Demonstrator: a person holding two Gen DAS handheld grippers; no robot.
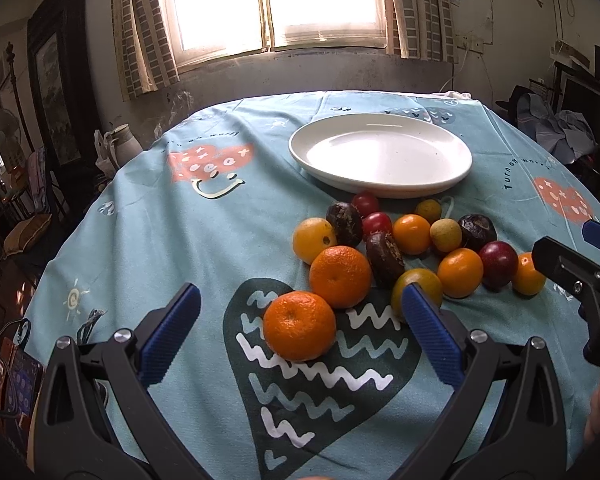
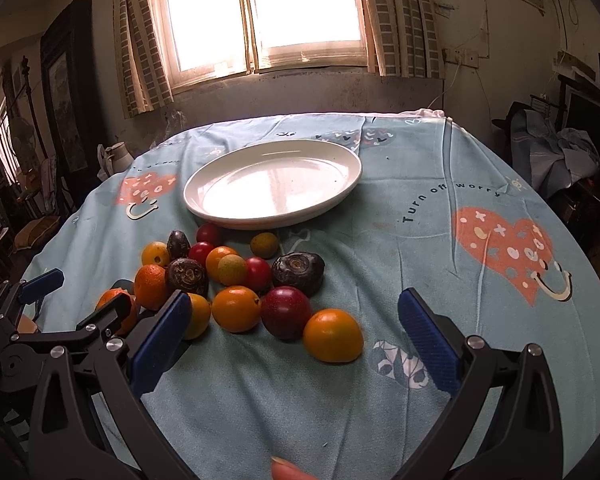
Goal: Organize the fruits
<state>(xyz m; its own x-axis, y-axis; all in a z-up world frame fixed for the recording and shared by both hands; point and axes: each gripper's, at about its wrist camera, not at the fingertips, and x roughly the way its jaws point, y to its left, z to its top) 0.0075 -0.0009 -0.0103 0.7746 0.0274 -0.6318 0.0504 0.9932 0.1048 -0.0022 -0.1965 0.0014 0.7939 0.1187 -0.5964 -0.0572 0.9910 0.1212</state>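
Both left tongs [image 1: 300,308] and right tongs [image 2: 294,314] are held spread, nothing pinched. Fruits [image 1: 416,236] are heaped on the tabletop [image 1: 180,240] just ahead; the plate [image 1: 380,184] beyond is bare, likely their destination.

1. Your white oval plate [image 2: 274,212] lies flat on the worktop with nothing on it, just beyond the fruit.
2. Two large mandarins [image 1: 299,325] sit nearest you, touching one another, stem dimples up.
3. Behind them you have a loose cluster: small orange citrus [image 1: 460,273], a yellow-orange one [image 1: 314,240] and two greenish-yellow ones.
4. Three dark, wrinkled brown fruits [image 2: 298,273] (rough-skinned, each with a ringed end) lie among them.
5. Small red tomatoes [image 1: 366,203] rest closest to the plate's rim; a bigger crimson fruit [image 2: 286,312] touches an orange one [image 2: 333,335].
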